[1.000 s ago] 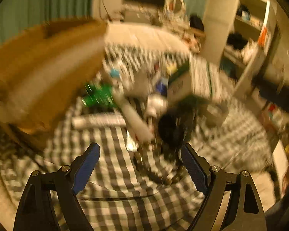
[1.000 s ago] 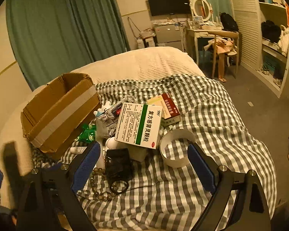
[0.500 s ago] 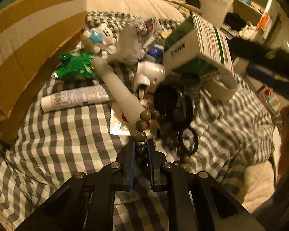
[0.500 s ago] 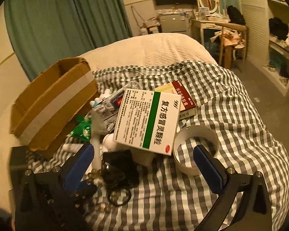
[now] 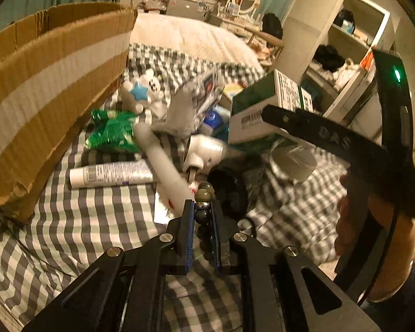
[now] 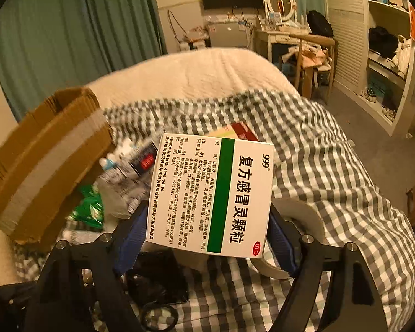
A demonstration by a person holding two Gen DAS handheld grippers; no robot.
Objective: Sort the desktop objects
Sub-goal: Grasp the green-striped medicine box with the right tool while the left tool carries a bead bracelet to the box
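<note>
On the checked bedspread we count one cardboard box and one bead string — pinched in our left tool. Our right tool straddles one medicine box — whether it grips, we cannot tell.

My left gripper has the string of round olive beads between its pads. Left of it stands the open brown cardboard box. My right gripper brackets the white green-striped medicine carton, above the grey checked cloth.
</note>
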